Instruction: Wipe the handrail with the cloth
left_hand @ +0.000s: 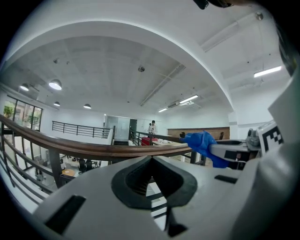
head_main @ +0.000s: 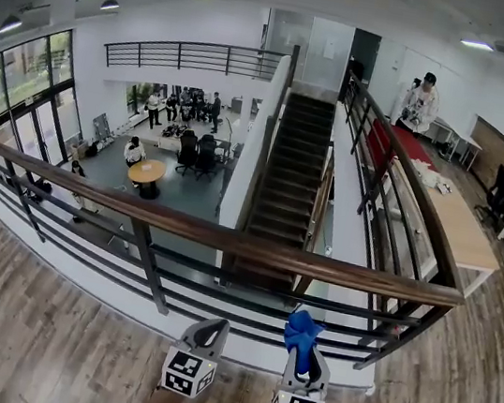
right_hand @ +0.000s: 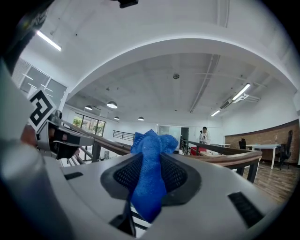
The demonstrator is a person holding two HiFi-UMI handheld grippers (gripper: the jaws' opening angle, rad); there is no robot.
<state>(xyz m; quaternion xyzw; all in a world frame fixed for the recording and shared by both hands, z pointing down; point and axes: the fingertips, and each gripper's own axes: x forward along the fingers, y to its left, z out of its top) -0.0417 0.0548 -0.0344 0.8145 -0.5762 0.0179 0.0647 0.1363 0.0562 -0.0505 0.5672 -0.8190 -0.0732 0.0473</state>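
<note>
1. We hold the blue cloth in the right tool. Its jaws are clamped on the middle of the bunched fabric, with a tuft standing past the tips and a tail hanging under them
2. The left tool carries nothing. Its jaws are brought together at the tips with no gap that we can see, and only the handrail shows beyond them
3. The handrail, a brown wooden rail on dark bars, runs across in front of us from the far left to a corner on the right
4. Both tools sit on our side of the handrail and below it, side by side, the right one nearer the handrail's corner. The cloth is near the handrail but apart from it, and no fabric lies on the wood
5. We judge this to be the approach: the cloth is gripped and ready, and the wiping itself has not begun
6. The next move, as we see it, calls for lifting the right tool forward and up until the tuft rests on top of the handrail. We would then press lightly and draw the cloth along the wood
7. The grip takes only a narrow fold, so too hard a drag might pull the fabric loose. The left tool should stay clear of the handrail
</note>
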